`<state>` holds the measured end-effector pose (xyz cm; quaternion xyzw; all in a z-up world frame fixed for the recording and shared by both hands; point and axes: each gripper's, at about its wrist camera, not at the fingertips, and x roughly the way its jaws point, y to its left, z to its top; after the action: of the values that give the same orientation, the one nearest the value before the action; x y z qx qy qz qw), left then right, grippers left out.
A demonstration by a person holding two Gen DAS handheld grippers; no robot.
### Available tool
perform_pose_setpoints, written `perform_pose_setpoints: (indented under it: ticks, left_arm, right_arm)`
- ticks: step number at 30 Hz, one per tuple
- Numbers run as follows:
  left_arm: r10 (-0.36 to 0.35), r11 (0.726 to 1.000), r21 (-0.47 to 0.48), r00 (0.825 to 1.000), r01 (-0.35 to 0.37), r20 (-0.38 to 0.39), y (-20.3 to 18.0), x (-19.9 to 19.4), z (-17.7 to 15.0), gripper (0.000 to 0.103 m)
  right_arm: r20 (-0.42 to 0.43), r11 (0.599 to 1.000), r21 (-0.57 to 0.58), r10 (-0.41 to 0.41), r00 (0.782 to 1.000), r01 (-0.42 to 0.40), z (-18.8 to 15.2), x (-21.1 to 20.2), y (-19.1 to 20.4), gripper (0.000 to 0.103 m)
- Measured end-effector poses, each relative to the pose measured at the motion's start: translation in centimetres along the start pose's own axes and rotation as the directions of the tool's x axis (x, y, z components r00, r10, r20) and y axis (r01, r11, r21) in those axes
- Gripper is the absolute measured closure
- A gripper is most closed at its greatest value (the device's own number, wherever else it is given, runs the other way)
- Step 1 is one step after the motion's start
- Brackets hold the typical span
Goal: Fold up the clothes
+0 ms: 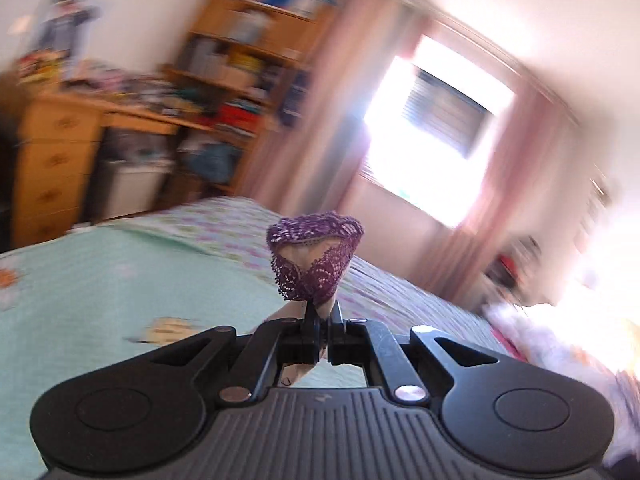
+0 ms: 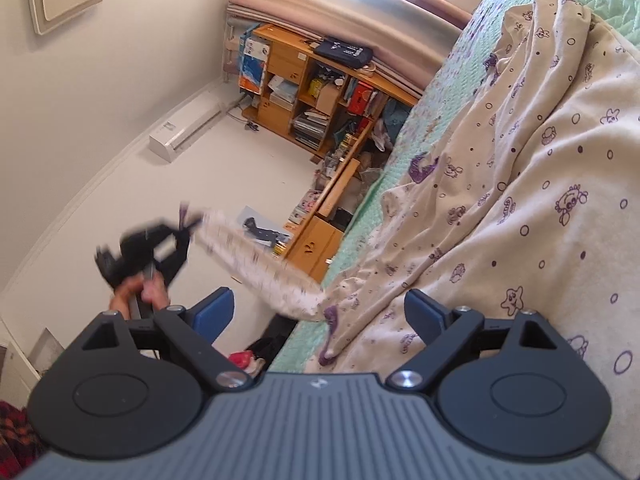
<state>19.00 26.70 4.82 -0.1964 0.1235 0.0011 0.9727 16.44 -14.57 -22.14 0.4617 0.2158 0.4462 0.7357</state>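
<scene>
A cream garment (image 2: 520, 184) printed with purple cartoon figures lies crumpled on the mint green bed quilt (image 2: 360, 236). One of its sleeves (image 2: 256, 260) is stretched out to the left, blurred by motion. My left gripper (image 1: 322, 312) is shut on that sleeve's purple lace cuff (image 1: 316, 256), which stands up above the fingers. In the right wrist view a hand holds the left gripper (image 2: 188, 226) off the bed's side. My right gripper (image 2: 320, 312) is open, its blue pads (image 2: 214, 312) wide apart just above the garment's lower edge, with nothing between them.
Beyond the bed (image 1: 100, 272) stand a wooden desk and bookshelves (image 1: 240, 60). A bright window with pink curtains (image 1: 432, 120) is to the right, above a pile of laundry (image 1: 540, 340). Dark and red items (image 2: 244, 358) lie on the floor beside the bed.
</scene>
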Motion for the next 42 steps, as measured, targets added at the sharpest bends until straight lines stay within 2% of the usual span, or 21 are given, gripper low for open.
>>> perform_pose_setpoints:
  ticks: [2,4,7,9,11,12,13,14,16,18,21,22,23,25,27,29,32,35,38,40,42]
  left_arm:
    - [-0.061,0.997,0.045,0.996,0.064,-0.058,-4.4,1.9,-1.5,0.101]
    - [-0.098,0.986,0.119,0.986,0.114,-0.136,-9.1,3.7,-4.3,0.101]
    - [-0.158,0.957,0.188,0.944,0.219,-0.291,-14.2,6.7,-10.3,0.099]
    - [-0.126,0.931,0.248,0.874,0.267,-0.469,-16.4,9.6,-15.9,0.083]
    - [-0.074,0.922,0.252,0.774,0.293,-0.629,-16.8,12.2,-21.2,0.084]
    - [-0.081,0.917,0.248,0.752,0.314,-0.654,-16.7,12.2,-22.7,0.083]
    - [-0.090,0.910,0.248,0.740,0.333,-0.667,-16.6,12.0,-23.9,0.083]
    - [-0.107,0.914,0.234,0.752,0.332,-0.650,-16.3,11.3,-24.2,0.082]
    - [-0.143,0.937,0.180,0.797,0.300,-0.587,-15.2,9.8,-23.2,0.072]
    - [-0.168,0.965,0.094,0.848,0.247,-0.503,-13.7,8.4,-20.7,0.045]
    - [-0.051,0.997,0.030,0.947,0.064,-0.318,-9.2,4.8,-16.7,0.023]
    - [0.004,1.000,0.004,0.965,-0.003,-0.262,-7.3,3.8,-15.1,0.020]
    - [0.062,0.997,-0.023,0.976,-0.068,-0.211,-5.4,2.8,-13.5,0.017]
    - [0.162,0.983,-0.052,0.967,-0.175,-0.198,-1.6,1.6,-11.8,0.016]
    - [0.233,0.966,-0.053,0.937,-0.255,-0.262,1.6,1.6,-11.4,0.017]
    - [0.245,0.963,-0.028,0.915,-0.268,-0.319,3.5,2.0,-12.1,0.018]
    - [0.191,0.976,-0.033,0.920,-0.215,-0.343,4.6,2.5,-13.4,0.017]
    - [0.139,0.984,-0.056,0.923,-0.170,-0.359,5.1,3.3,-14.8,0.017]
    - [0.102,0.992,-0.033,0.922,-0.123,-0.373,4.9,4.0,-16.2,0.017]
    - [0.093,0.995,0.001,0.924,-0.099,-0.371,4.7,4.0,-16.6,0.016]
    - [0.083,0.996,0.004,0.923,-0.087,-0.376,5.1,3.6,-16.6,0.015]
  right_arm:
    - [0.032,1.000,-0.001,0.028,0.999,-0.028,0.2,-0.8,0.4,0.008]
    - [0.118,0.996,-0.025,0.090,0.989,-0.088,0.7,-2.7,1.3,0.008]
    - [0.230,0.997,-0.012,0.077,0.970,-0.076,1.8,-5.2,0.9,0.004]
    - [0.301,0.998,0.004,0.055,0.952,-0.058,2.7,-6.9,0.4,0.003]
    - [0.370,0.999,0.021,0.031,0.928,-0.042,3.5,-8.5,-0.1,0.003]
    - [0.404,0.999,0.031,0.019,0.915,-0.034,3.9,-9.3,-0.4,0.003]
    - [0.437,0.999,0.040,0.007,0.899,-0.027,4.3,-10.2,-0.7,0.003]
    - [0.458,0.998,0.060,-0.005,0.889,-0.026,4.6,-10.6,-1.1,0.002]
    - [0.472,0.996,0.089,-0.021,0.881,-0.024,4.7,-10.8,-1.6,0.002]
    - [0.470,0.995,0.095,-0.050,0.881,0.006,4.8,-10.8,-1.8,0.002]
    - [0.439,0.991,0.116,-0.105,0.893,0.059,4.8,-10.3,-2.1,0.002]
    - [0.428,0.990,0.120,-0.121,0.896,0.076,4.7,-10.1,-2.1,0.002]
    - [0.418,0.988,0.121,-0.138,0.898,0.095,4.7,-10.0,-2.1,0.002]
    - [0.390,0.985,0.096,-0.167,0.906,0.141,4.6,-9.5,-1.6,0.002]
    - [0.354,0.980,0.059,-0.199,0.914,0.190,4.5,-8.7,-0.9,0.001]
    - [0.296,0.967,0.028,-0.250,0.922,0.253,4.7,-7.6,0.1,0.001]
    - [0.218,0.937,-0.029,-0.334,0.917,0.348,5.7,-5.8,1.9,0.001]
    - [0.161,0.867,-0.158,-0.450,0.878,0.473,7.8,-3.2,3.6,0.001]
    - [0.098,0.779,-0.300,-0.548,0.830,0.550,9.5,0.2,3.5,0.005]
    - [0.061,0.701,-0.417,-0.613,0.788,0.578,9.7,2.6,3.3,0.018]
    - [0.039,0.650,-0.492,-0.649,0.760,0.580,9.3,4.2,3.1,0.034]
